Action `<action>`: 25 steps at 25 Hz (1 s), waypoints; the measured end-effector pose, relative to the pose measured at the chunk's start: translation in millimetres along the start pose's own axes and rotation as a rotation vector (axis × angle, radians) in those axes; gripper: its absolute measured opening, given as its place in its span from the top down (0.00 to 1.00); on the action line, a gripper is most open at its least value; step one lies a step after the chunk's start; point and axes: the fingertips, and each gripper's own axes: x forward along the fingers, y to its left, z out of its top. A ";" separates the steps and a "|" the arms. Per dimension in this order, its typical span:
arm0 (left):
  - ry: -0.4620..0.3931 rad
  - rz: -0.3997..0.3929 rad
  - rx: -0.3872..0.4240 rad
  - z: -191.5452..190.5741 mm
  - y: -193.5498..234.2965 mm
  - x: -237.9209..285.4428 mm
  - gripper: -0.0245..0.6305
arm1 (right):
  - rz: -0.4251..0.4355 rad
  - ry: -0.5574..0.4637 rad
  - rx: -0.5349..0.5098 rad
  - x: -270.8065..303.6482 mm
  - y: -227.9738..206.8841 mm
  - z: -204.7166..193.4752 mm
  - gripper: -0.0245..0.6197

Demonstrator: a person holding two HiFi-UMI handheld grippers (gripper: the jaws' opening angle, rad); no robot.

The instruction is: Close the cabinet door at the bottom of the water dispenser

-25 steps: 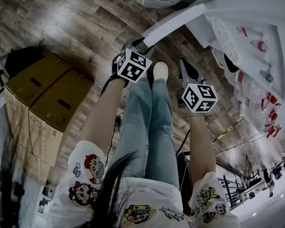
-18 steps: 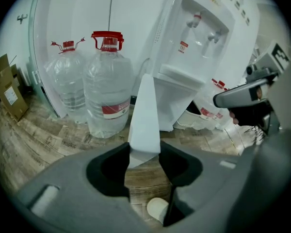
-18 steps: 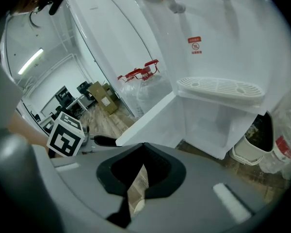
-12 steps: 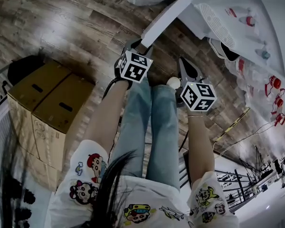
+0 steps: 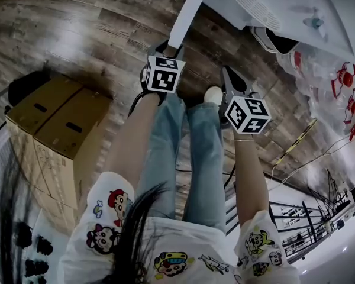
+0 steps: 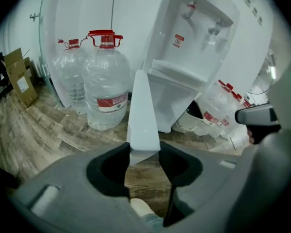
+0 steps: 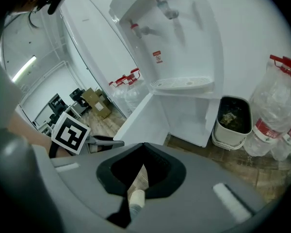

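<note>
The white water dispenser [image 5: 284, 10] stands at the top right of the head view, and its bottom cabinet door [image 5: 186, 13] hangs open towards me. My left gripper [image 5: 168, 47] is shut on the door's free edge. In the left gripper view that door edge [image 6: 143, 110] fills the gap between the jaws of the left gripper [image 6: 144, 152]. My right gripper [image 5: 232, 78] hangs shut and empty beside it, clear of the door. The right gripper view shows the open door [image 7: 140, 115], the bare cabinet recess [image 7: 194, 115] and the dispenser [image 7: 169, 42] beyond the right gripper [image 7: 143, 152].
Large water bottles [image 6: 105, 81] stand left of the dispenser, more bottles [image 7: 276, 110] and a small bin [image 7: 234, 118] to its right. Cardboard boxes [image 5: 59, 123] sit on the wooden floor at the left. The person's legs [image 5: 189, 152] and shoe [image 5: 213, 93] are below the grippers.
Both grippers have moved towards the dispenser. The door has swung with the left gripper and now lies steeper in the head view. The right gripper stays shut.
</note>
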 end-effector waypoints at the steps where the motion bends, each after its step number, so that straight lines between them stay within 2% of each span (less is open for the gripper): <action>1: 0.007 0.007 -0.008 -1.2 -6.4 1.0 0.68 | -0.005 -0.006 0.006 -5.4 -6.7 -1.1 0.95; 4: 0.015 0.022 -0.024 -3.5 -25.4 4.0 0.68 | -0.020 -0.025 0.032 -22.4 -24.0 -6.2 0.95; 8: 0.020 0.041 -0.086 -6.5 -46.3 9.2 0.68 | -0.036 -0.045 0.051 -40.4 -45.8 -10.1 0.95; 13: 0.029 0.058 -0.113 -5.7 -68.9 16.3 0.68 | -0.053 -0.082 0.087 -61.2 -70.1 -9.5 0.95; 16: 0.038 0.061 -0.098 -4.2 -84.9 21.5 0.68 | -0.063 -0.103 0.110 -71.0 -83.9 -11.2 0.95; 20: 0.054 0.061 -0.034 -2.7 -103.6 29.2 0.71 | -0.084 -0.126 0.154 -79.8 -99.2 -17.0 0.95; 25: 0.061 0.080 -0.054 1.1 -118.8 35.7 0.70 | -0.092 -0.143 0.188 -91.6 -118.5 -21.9 0.95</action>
